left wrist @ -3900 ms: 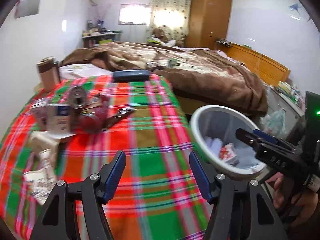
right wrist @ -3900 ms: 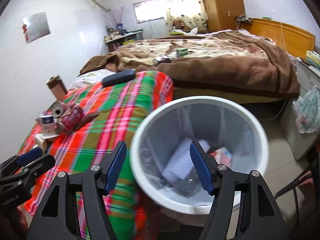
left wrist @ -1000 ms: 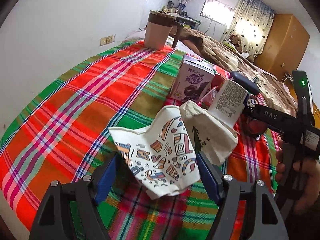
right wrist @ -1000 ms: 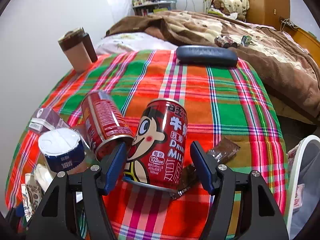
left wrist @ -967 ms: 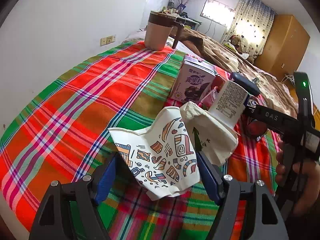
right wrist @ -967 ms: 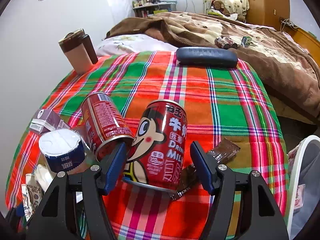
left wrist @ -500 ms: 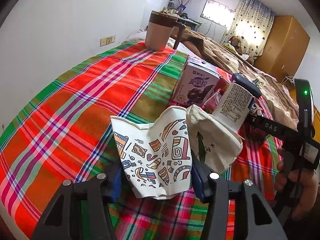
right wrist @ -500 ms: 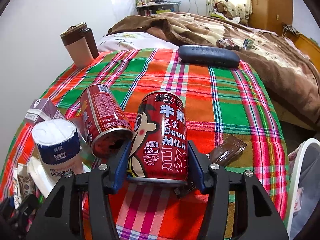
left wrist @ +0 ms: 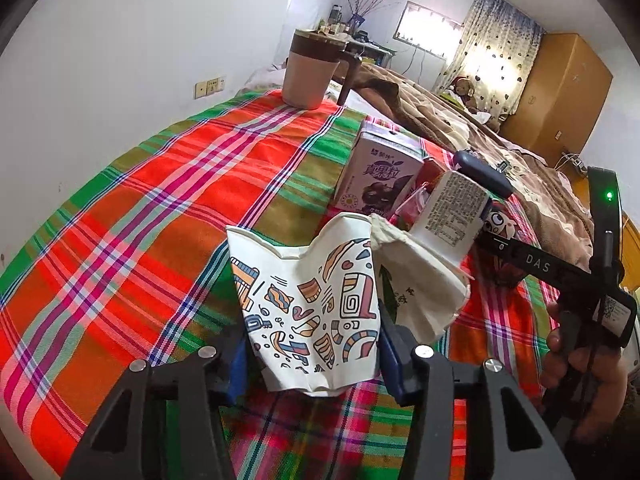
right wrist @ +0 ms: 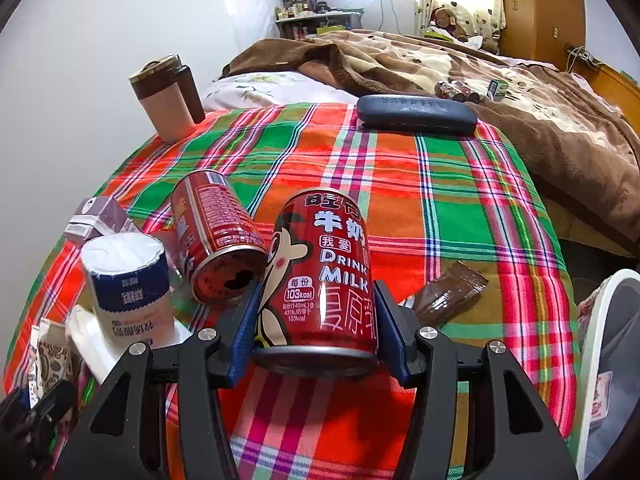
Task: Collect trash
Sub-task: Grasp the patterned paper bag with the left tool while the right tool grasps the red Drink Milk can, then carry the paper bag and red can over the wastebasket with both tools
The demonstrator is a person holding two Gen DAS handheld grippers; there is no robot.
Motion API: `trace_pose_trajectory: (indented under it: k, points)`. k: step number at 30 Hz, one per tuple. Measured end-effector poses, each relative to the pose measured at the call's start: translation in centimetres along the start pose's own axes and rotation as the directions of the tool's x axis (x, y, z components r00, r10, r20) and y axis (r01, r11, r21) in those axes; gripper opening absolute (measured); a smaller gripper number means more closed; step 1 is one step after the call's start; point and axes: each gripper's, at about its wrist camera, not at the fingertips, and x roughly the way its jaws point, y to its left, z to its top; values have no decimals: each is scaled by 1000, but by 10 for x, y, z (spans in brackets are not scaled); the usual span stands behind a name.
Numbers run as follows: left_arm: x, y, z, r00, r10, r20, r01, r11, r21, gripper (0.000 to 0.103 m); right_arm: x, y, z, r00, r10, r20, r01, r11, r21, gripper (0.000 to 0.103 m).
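While both grippers sit low on the plaid-covered surface [right wrist: 460, 216], the step in hand looks like securing two pieces of trash before lifting. At the right edge of the right wrist view the white bin [right wrist: 588, 344] waits, partly out of frame. Centre frame, the right gripper [right wrist: 316, 332] has its jaws clamped on the red milk can [right wrist: 328, 272]; lifting it straight up should avoid knocking the second can [right wrist: 216, 236] beside it. In the lower middle of the left wrist view, the left gripper [left wrist: 312, 352] has its jaws closing, pads pressing the crushed patterned paper cup [left wrist: 312, 308]; a gentle squeeze suffices, since it buckles easily.
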Motion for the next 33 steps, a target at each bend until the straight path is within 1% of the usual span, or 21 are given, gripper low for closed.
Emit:
trace_pose_trajectory:
  k: [7, 12, 18, 26, 33]
  points:
    - [-17, -11, 4, 999, -5, 37, 4, 999, 36, 53, -19, -7, -4, 999, 27, 37, -27, 1000, 8, 54]
    - [-29, -22, 5, 998, -17, 58, 13, 998, 60, 53, -31, -11, -13, 996, 74, 39, -74, 997, 4, 54]
    - [-36, -40, 1, 997, -45, 56, 40, 995, 90, 53, -50, -23, -18, 991, 112, 73, -114, 993, 20, 54]
    - [-42, -73, -2, 995, -86, 56, 76, 986, 152, 53, -76, -46, -28, 987, 111, 115, -118, 992, 53, 54]
    - [-44, -119, -8, 988, -148, 40, 135, 964, 231, 53, -98, -79, -36, 986, 75, 148, -91, 991, 101, 54]
